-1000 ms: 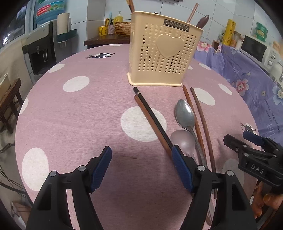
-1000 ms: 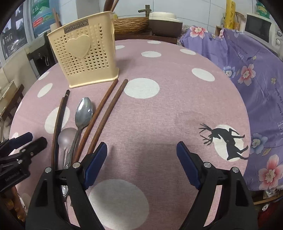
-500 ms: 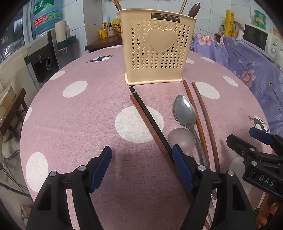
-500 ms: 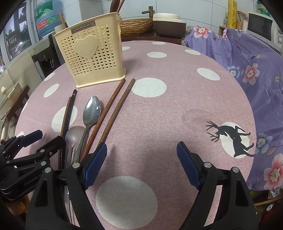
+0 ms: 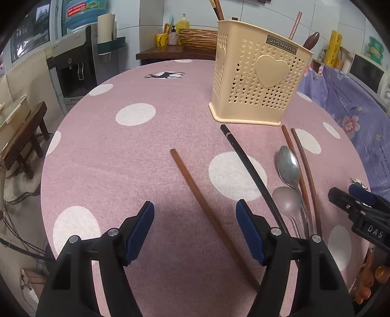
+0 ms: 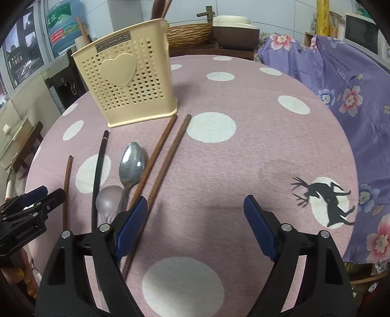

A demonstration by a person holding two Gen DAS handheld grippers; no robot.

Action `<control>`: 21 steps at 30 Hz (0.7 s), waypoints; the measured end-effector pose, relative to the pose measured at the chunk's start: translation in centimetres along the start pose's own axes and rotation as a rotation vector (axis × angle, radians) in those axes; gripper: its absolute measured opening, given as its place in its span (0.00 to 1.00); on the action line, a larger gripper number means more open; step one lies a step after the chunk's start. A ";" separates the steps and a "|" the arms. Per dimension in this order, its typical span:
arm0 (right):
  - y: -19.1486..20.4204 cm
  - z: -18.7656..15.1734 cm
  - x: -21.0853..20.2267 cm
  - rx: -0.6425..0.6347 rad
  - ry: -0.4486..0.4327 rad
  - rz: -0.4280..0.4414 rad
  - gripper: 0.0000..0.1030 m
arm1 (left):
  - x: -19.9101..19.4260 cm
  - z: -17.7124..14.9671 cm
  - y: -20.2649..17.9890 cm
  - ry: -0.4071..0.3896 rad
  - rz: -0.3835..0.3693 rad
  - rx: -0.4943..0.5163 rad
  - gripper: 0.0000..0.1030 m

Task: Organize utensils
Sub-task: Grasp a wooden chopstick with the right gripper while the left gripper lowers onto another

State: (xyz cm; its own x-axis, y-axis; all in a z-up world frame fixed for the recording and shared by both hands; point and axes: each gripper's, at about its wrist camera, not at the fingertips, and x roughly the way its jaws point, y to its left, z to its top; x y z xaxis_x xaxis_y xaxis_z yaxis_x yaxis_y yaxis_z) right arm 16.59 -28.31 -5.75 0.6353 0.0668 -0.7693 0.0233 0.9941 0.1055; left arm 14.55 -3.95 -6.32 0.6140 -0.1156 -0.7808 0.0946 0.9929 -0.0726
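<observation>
Brown chopstick (image 5: 209, 217) shifted away from black chopstick (image 5: 251, 170).

A round bench (image 5: 102, 156) in pink polka-dot cloth fills the room. At ten o'clock stands a water dispenser (image 5: 75, 68); at nine, a wooden stool (image 5: 22, 143); at two, purple floral fabric (image 5: 353, 109). White tiled walls (image 5: 268, 12) rise behind.

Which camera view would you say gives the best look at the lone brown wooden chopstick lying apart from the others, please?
The left wrist view: the lone brown wooden chopstick runs nearly full length between the open fingers. In the right wrist view it is a thin sliver near the left edge, its lower end hidden behind the gripper body.
</observation>
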 end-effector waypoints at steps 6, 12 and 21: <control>2.8 -0.4 1.3 -0.059 0.044 -0.016 0.72 | 0.2 -0.6 0.0 0.006 0.003 -0.003 0.67; 3.5 -0.8 1.5 -0.135 0.050 -0.079 0.60 | 0.2 -0.9 0.3 0.012 -0.004 -0.008 0.67; -3.2 -0.7 0.4 0.004 0.085 -0.054 0.60 | 0.3 -0.7 0.8 0.009 -0.003 -0.035 0.68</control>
State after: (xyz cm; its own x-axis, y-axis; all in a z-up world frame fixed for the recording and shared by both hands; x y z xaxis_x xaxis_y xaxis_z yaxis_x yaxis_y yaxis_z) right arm 16.21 -31.43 -6.86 0.5653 0.0207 -0.8246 0.0588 0.9961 0.0653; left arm 14.27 -3.13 -7.00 0.6064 -0.1184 -0.7863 0.0692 0.9930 -0.0962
